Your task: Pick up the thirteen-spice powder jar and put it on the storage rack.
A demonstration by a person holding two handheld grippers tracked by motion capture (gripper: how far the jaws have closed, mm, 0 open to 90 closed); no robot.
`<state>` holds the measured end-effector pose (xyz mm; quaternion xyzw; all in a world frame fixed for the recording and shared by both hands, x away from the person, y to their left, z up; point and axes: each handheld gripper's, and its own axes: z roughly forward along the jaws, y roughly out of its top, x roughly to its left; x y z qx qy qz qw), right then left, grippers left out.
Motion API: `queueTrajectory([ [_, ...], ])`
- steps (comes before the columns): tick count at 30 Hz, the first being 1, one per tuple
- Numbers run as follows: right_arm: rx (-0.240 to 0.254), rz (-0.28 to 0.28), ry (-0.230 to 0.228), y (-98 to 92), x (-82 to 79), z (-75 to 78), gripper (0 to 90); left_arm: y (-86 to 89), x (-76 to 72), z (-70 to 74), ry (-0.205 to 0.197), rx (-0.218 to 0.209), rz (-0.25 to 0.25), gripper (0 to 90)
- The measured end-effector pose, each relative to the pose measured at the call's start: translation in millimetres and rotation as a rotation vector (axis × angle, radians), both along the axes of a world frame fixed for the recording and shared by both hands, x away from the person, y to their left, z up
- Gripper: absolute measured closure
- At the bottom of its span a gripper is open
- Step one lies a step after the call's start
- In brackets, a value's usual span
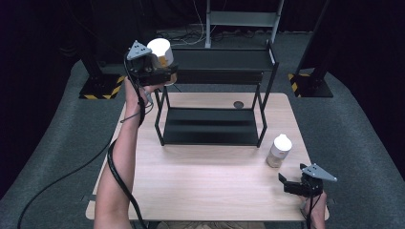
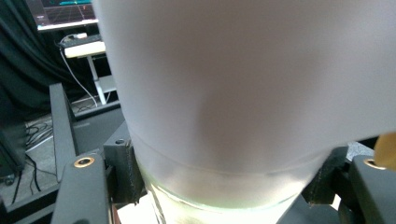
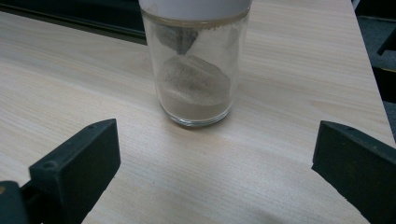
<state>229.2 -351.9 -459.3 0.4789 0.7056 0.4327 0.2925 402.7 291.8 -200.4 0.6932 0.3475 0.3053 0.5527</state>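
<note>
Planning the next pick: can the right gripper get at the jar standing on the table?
Probably yes. The right gripper is open and faces the jar, with bare table between them and nothing beside the jar blocking its fingers.

Your left gripper view was blocked by the blurred white-capped jar (image 2: pixel 243 93) pressed against its lens, its contents unreadable, while your right gripper view cut off the second jar's (image 3: pixel 196 70) cap at the top edge.
</note>
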Motion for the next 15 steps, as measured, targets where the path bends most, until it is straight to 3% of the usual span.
queueTrajectory([
  [15, 0.002, 0.000, 0.002, -0.2, 0.5, 0.0, 0.0, -8.0, 14.6, 19.6, -0.001, -0.002, 0.013, 30.8],
])
